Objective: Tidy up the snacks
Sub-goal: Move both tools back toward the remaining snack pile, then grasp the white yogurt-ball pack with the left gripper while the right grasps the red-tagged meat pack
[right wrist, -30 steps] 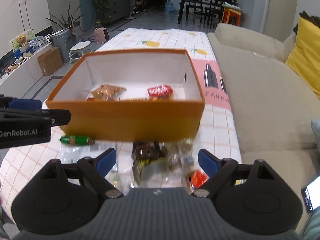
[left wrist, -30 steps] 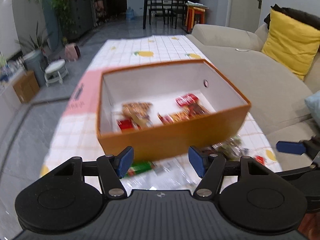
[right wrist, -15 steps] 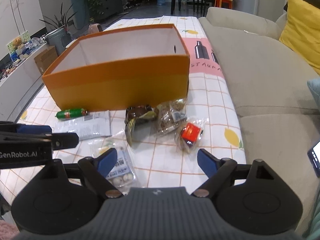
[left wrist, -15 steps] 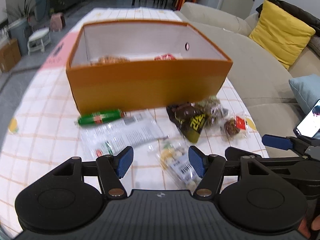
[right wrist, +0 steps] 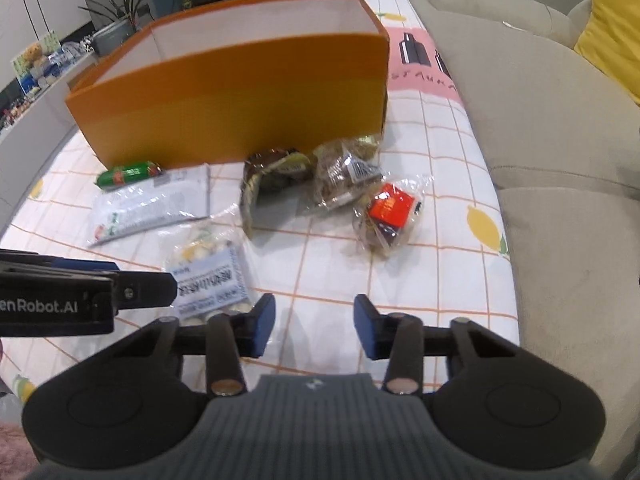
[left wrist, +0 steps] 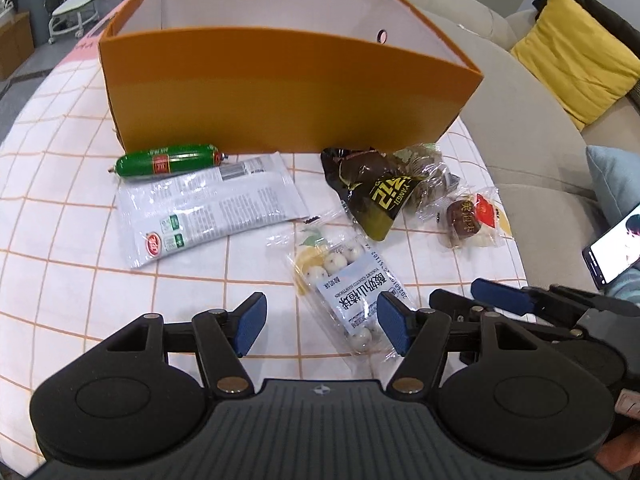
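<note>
Six snack packs (left wrist: 352, 280) left in front of the orange box (left wrist: 280, 92), its contents hidden; my left gripper (left wrist: 320, 322) and right gripper (right wrist: 314, 330) gape wide, empty.

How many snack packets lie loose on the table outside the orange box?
6: green sausage, white pouch, dark packet, clear packet, red-label packet, white-ball bag. Others may be hidden.
</note>
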A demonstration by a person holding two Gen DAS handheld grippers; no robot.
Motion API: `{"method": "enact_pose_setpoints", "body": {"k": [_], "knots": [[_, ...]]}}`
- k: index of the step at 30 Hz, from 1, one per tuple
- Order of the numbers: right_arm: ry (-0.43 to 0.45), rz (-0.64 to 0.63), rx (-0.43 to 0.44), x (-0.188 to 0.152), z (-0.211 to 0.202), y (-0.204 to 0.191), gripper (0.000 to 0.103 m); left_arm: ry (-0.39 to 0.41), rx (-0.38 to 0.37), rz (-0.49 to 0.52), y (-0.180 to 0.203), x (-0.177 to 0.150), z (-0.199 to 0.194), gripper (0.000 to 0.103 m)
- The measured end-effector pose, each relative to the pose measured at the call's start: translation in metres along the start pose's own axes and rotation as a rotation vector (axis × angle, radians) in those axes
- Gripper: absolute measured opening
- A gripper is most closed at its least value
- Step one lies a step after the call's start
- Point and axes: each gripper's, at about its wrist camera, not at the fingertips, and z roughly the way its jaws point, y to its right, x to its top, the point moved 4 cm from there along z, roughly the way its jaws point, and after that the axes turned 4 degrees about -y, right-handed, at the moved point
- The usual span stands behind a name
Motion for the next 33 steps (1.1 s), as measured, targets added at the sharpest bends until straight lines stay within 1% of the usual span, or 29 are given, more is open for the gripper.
{"method": "enact_pose_setpoints", "body": {"k": [3,5,8,10,15,20,24,26,28,33], "knots": [[-0.014,-0.017,0.005,-0.001,0.008,-0.002,0.036,-0.019,-0.024,-0.027,0.001,0.001,0.006,0.075],[-0.026,-0.039,0.014,-0.002,0.012,-0.007,0.035,-0.024,-0.023,-0.041,0.001,0.002,0.008,0.076],[-0.054,-0.046,0.073,-0.005,0.016,-0.014,0.035,-0.032,-0.018,-0.050,0.002,0.003,0.011,0.080],[-0.053,-0.063,0.090,-0.006,0.016,-0.019,0.035,-0.043,0.001,-0.056,0.003,0.003,0.014,0.083],[-0.047,-0.075,0.096,-0.007,0.017,-0.023,0.035,-0.087,0.042,-0.057,0.014,0.004,0.023,0.085],[-0.046,-0.074,0.104,-0.006,0.017,-0.023,0.036,-0.105,0.085,-0.057,0.023,0.008,0.035,0.087],[-0.047,-0.058,0.117,-0.006,0.015,-0.020,0.036,-0.096,0.116,-0.030,0.027,0.008,0.038,0.088],[-0.049,-0.052,0.123,-0.006,0.015,-0.019,0.036,-0.093,0.118,-0.020,0.027,0.008,0.038,0.086],[-0.051,-0.046,0.127,-0.006,0.015,-0.019,0.035,-0.090,0.138,-0.001,0.027,0.009,0.038,0.074],[-0.056,-0.006,0.112,-0.005,0.014,-0.010,0.035,-0.081,0.110,0.011,0.024,0.009,0.037,0.069]]}}
